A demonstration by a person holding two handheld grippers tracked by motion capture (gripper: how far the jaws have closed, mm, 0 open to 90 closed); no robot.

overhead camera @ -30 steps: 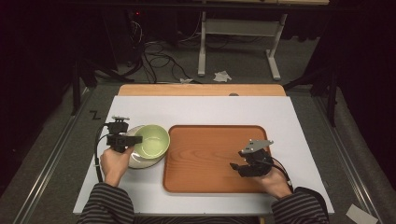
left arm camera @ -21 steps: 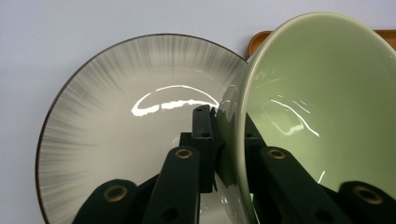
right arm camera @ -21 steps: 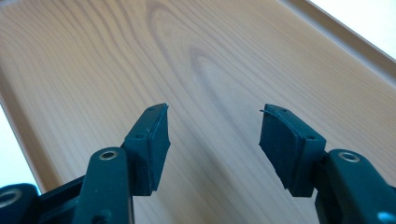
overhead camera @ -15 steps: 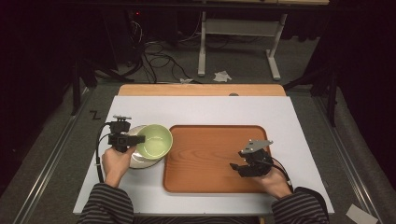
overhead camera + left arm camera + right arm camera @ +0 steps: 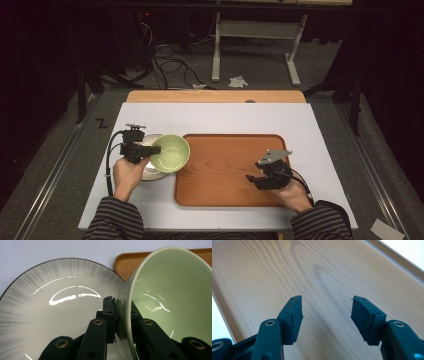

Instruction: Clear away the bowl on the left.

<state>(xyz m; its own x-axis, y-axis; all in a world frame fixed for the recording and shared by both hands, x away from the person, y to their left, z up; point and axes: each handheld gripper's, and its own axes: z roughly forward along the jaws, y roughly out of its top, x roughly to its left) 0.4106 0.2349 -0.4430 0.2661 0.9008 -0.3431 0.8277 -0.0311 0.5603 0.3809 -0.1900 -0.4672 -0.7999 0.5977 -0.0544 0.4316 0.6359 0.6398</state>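
The left hand-held gripper (image 5: 119, 315) is pinching the bowl (image 5: 170, 153) by its nine-o'clock rim; glazed, slippery, breakable. The right hand-held gripper (image 5: 325, 315) is idling spread.

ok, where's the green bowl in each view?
High view: green bowl left of centre, tilted over the plate, its rim in the left gripper.
Left gripper view: right half, rim clamped between the jaws.
Right gripper view: not in it.
Shared landmark: wooden tray.
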